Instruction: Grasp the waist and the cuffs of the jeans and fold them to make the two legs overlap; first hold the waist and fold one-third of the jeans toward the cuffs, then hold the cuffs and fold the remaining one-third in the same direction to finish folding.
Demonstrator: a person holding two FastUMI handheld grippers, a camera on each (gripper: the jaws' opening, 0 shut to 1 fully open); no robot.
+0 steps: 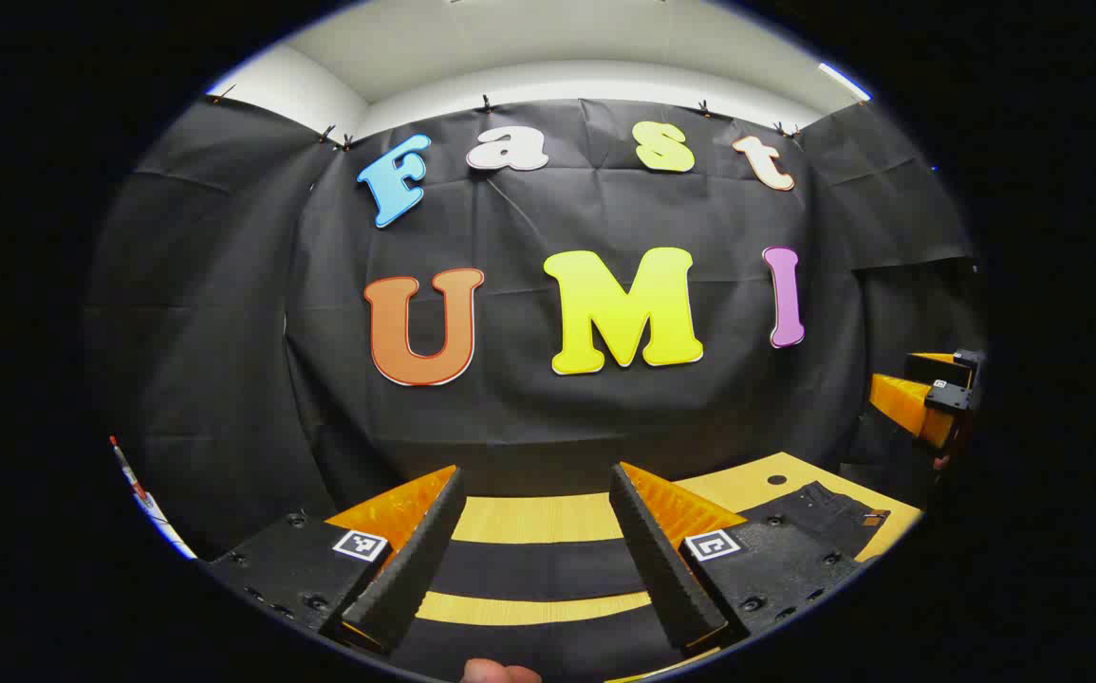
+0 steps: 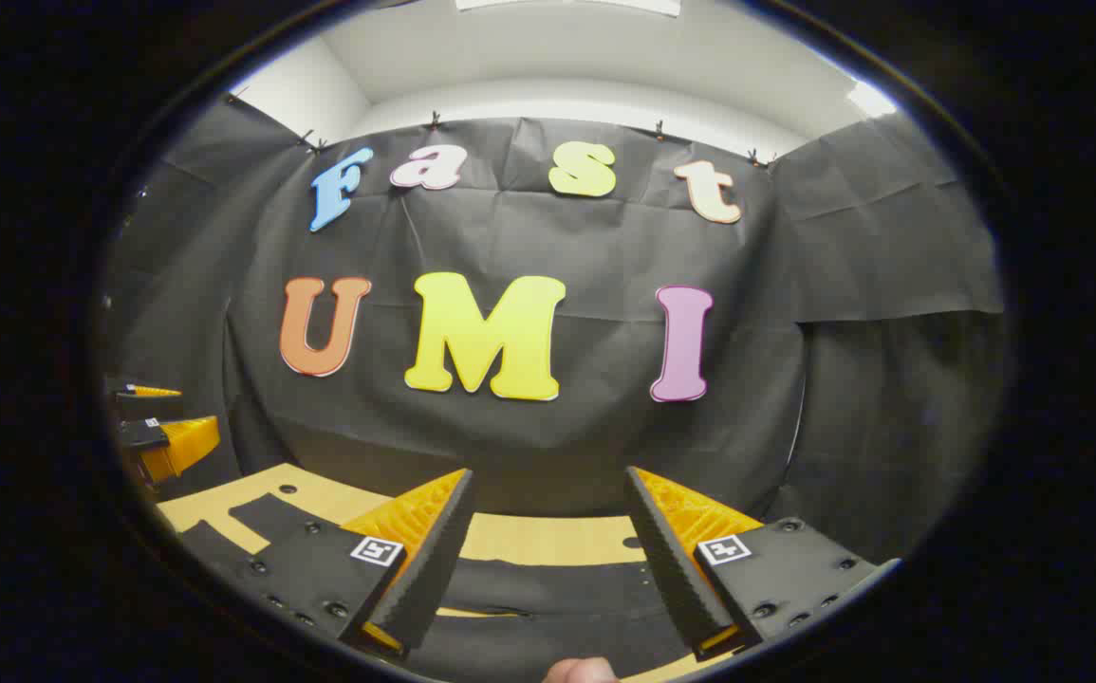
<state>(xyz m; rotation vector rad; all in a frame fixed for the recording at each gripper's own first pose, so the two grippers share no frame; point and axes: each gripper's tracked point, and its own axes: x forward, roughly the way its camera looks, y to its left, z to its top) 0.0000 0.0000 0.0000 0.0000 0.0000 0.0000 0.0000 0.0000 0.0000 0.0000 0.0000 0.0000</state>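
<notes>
Both grippers, left point(image 1: 536, 550) and right point(image 2: 548, 560), hover with fingers spread wide, holding nothing, above dark jeans point(image 1: 538, 569) lying flat on a wooden table point(image 1: 529, 517) before the booth's black wall.

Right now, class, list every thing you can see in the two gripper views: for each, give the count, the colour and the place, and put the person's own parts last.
jeans: one pair, black, spread flat on the table with pale strips of tabletop between the dark bands; waist end with a small tag at the right of the left gripper view.
table: one, light wood, under the jeans, with small dark holes in its top.
cloth wall: black, behind the table.
ceiling: white, above the cloth, with a bright light at the upper right.
left tongs: one, open, above the jeans, holding nothing.
right tongs: one, open, above the jeans, holding nothing.
fingertip: one at the bottom edge of each view.
</notes>
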